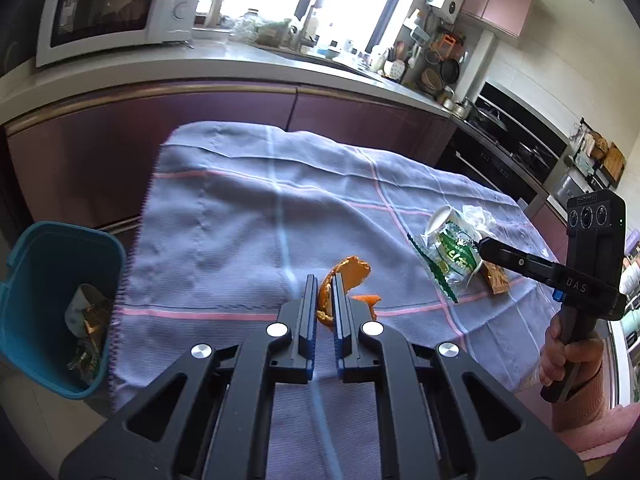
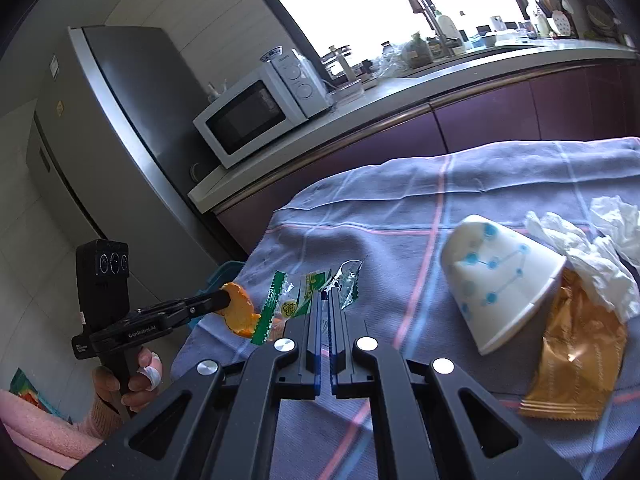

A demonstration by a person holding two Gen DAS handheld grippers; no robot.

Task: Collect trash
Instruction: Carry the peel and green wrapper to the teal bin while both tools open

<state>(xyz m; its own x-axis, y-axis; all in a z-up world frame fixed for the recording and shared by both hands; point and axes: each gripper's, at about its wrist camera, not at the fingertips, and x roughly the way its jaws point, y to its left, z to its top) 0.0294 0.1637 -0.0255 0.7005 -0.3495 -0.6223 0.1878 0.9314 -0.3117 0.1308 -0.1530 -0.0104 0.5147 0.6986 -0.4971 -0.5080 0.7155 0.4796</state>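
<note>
- The left gripper (image 1: 324, 280) has its jaws narrowed onto an orange peel (image 1: 352, 274), which stands up between the pads and curls over to their right, lifted off the checked cloth (image 1: 224, 216).
- The teal bin (image 1: 60, 304) sits off the table's left edge, lower than the cloth and already holding scraps; it lies to the left of the left gripper, so the left hand is much the nearer of the two to it.
- The coming move likely turns on that leftward offset: the peel must travel left past the cloth's fringe until it hangs over the bin's open mouth.
- The right gripper (image 2: 325, 300) is pinched shut on a clear green-printed wrapper (image 2: 308, 294); the wrapper's long axis runs left to right across the jaw tips, its green serrated end drooping to the left.
- The right hand's load lies well right of the bin, with the left gripper between them.
- Still lying on the cloth, to the right: a paper cup (image 2: 500, 280) tipped on its side, mouth toward the near right; crumpled tissue (image 2: 580, 248) touching it on the far right; a golden packet (image 2: 580, 364) partly under the cup's rim, long axis running near to far.
</note>
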